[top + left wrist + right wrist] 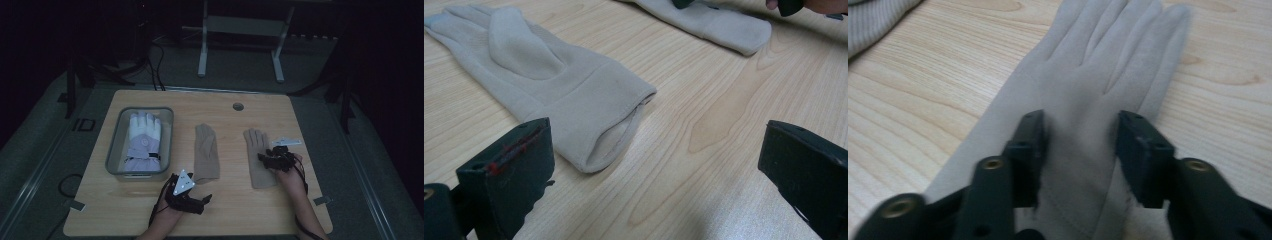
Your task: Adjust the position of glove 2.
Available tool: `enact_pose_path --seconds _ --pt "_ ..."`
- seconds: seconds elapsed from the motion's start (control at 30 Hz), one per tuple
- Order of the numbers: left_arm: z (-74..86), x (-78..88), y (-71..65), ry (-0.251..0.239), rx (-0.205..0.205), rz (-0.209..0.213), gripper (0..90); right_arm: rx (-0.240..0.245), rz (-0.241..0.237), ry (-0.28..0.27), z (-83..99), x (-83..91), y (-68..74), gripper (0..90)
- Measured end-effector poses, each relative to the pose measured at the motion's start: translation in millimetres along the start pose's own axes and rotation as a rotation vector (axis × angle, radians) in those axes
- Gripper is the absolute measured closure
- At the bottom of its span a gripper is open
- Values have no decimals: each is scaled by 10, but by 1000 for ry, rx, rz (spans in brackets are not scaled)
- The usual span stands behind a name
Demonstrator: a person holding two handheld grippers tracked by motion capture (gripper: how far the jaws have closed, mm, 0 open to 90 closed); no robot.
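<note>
Two beige knit gloves lie flat on the wooden table (150, 210). The left glove (206, 152) (549, 85) has its cuff toward me. My left gripper (202, 200) (654, 165) stands wide open just short of that cuff, with bare wood between its jaws. The right glove (254, 142) (1108, 55) lies palm-flat with its fingers pointing away. My right gripper (265, 156) (1080, 150) is down over this glove's middle. Its jaws stand apart on either side of a flat strip of the fabric, with no fold pinched between them. The right glove's cuff (724, 25) shows far off in the left gripper view.
A clear plastic bin (115, 150) at the table's left holds a white and lilac padded glove (144, 135). A round cable hole (238, 106) sits near the far edge. Beyond the table stand a metal frame (240, 30) and floor cables (157, 65).
</note>
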State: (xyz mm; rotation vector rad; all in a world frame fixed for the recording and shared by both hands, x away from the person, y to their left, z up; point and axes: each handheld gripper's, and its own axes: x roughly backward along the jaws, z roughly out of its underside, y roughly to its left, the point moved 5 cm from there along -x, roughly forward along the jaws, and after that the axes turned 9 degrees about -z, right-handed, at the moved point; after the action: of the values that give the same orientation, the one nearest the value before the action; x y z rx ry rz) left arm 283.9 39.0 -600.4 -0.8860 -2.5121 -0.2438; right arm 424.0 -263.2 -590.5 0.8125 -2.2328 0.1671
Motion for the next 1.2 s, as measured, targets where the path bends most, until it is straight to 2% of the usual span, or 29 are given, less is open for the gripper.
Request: enact_pose_path --seconds 0.17,0.3,0.37,0.4,0.53,0.63,0.93,1.07,1.2 --pt "0 0 -1 -2 -1 -2 19 -40 15 -4 0 -6 75 758" --pt "-1 -2 1 0 2 -1 19 -57 58 -11 -13 -5 124 819" --pt "-1 -1 2 -1 5 0 19 -81 57 -23 -29 8 130 837" --pt "0 -2 4 1 5 0 19 -98 54 -35 -43 20 133 840" --pt "0 -3 5 3 5 2 19 -107 60 -65 -124 77 157 842" --pt "0 -3 4 3 5 0 19 -128 47 -98 -216 151 188 843" --pt "0 -1 3 1 3 0 19 -109 33 -169 -471 367 320 845" --pt "0 -3 2 2 2 0 19 -114 26 -193 -548 435 357 845" --pt "0 -2 2 1 1 0 19 -115 19 -233 -699 525 438 845"
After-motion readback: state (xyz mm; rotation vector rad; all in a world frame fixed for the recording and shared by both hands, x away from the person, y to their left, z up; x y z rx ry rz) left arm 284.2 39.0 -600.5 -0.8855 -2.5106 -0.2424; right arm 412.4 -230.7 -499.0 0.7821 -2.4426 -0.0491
